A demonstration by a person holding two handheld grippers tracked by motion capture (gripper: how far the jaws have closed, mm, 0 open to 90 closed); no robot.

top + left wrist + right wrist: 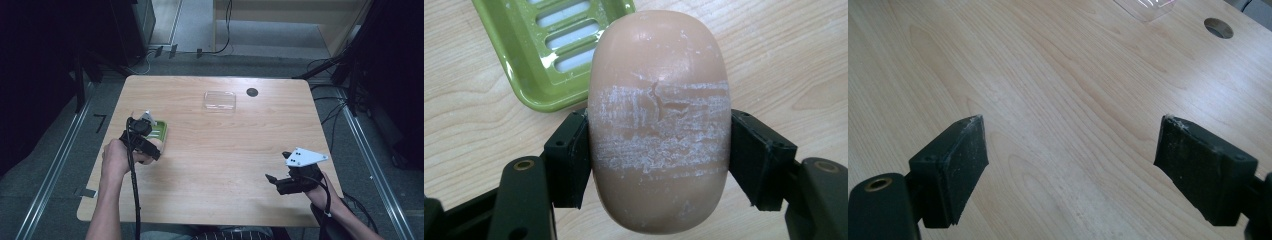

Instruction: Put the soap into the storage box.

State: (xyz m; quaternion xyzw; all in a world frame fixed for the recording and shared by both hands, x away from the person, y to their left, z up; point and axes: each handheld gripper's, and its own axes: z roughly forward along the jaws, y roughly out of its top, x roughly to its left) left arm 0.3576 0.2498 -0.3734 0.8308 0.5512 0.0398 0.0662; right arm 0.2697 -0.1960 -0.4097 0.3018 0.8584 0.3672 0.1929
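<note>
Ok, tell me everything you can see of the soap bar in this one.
The soap bar is a smooth, pinkish-beige oval with rounded ends. A band of whitish scuffs and a small gouge cross its middle. The left claw is shut on it, black pads pressing both long sides. It sits over the wooden table, next to the green slotted soap dish.

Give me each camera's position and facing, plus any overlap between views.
High view: above the person's side, looking forward and down on the light wooden table; both forearms enter from below, left gripper and right gripper showing.
Left gripper view: rides the left gripper, looking down its black jaws shut on the tan oval soap bar, green slotted soap dish beyond.
Right gripper view: rides the right gripper, jaws open over bare tabletop.
Shared: high and right gripper views both show the clear plastic lid and round table hole.
</note>
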